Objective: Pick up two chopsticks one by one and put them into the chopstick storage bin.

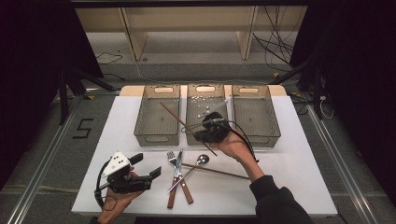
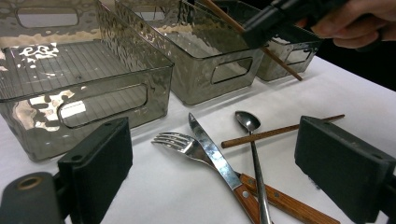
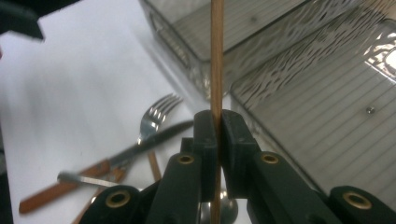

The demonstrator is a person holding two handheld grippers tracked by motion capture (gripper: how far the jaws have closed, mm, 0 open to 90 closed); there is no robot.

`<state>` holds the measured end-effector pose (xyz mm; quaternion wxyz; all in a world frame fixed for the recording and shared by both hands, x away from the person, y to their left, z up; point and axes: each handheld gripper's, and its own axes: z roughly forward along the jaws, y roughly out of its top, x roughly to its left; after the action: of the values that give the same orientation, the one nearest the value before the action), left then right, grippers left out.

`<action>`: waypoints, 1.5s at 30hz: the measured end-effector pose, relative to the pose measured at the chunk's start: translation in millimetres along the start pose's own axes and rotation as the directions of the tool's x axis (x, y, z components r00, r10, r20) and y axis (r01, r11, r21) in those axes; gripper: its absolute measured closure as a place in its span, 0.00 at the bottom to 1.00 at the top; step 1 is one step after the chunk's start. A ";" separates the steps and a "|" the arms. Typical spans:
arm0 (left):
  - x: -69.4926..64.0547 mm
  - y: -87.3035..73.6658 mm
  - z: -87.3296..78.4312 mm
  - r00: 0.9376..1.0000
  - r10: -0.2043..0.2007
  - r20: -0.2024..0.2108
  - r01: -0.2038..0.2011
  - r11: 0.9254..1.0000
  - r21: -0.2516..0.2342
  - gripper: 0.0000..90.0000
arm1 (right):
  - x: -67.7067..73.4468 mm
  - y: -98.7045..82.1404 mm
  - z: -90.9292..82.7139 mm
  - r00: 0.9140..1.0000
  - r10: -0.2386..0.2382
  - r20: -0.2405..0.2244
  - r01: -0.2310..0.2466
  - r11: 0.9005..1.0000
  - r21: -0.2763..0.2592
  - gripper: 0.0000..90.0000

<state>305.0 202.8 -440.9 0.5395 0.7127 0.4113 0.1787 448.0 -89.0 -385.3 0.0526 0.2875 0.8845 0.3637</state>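
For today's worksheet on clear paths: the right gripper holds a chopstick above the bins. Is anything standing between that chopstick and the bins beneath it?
Nothing visible does. The right gripper is shut on the chopstick, which hangs in the air across the left bin and the middle bin. Both bins are open-topped. The remaining cutlery lies on the table, nearer the person.

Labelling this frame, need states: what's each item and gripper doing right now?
Right gripper: shut on held chopstick.
Held chopstick: lifted, slanting over the left and middle bins.
Left gripper: open, holding nothing.
Second chopstick: lying on the table.
Fork: lying, crossed with the knife.
Knife: lying on the table.
Spoon: lying, bowl up.
Left bin: no cutlery inside.
Middle bin: small bits on its floor.
Right bin: no cutlery inside.
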 end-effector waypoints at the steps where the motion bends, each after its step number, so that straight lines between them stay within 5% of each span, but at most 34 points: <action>1: 0.0 0.0 0.0 1.000 0.000 0.000 0.000 1.000 0.000 0.12 | -1.0 2.2 1.3 1.000 0.018 -0.008 -0.018 1.000 -0.011 0.95; 5: 0.9 0.3 -0.8 1.000 -0.003 -0.005 0.003 1.000 -0.006 0.12 | -3.3 15.5 6.3 0.998 0.070 0.008 -0.069 0.997 -0.030 0.95; 24: 1.6 0.6 -1.1 1.000 -0.012 -0.004 0.012 1.000 -0.009 0.12 | -3.3 62.8 31.3 0.988 0.152 0.033 -0.149 0.986 -0.079 0.95; 45: 2.7 1.4 -1.9 1.000 -0.014 0.003 0.015 1.000 -0.011 0.12 | -9.8 90.5 61.6 0.969 0.244 0.038 -0.238 0.965 -0.110 0.95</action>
<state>305.9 206.0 -439.5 0.5452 0.7070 0.4147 0.1760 517.3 -5.0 -370.3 0.0459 0.3990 0.8210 0.4058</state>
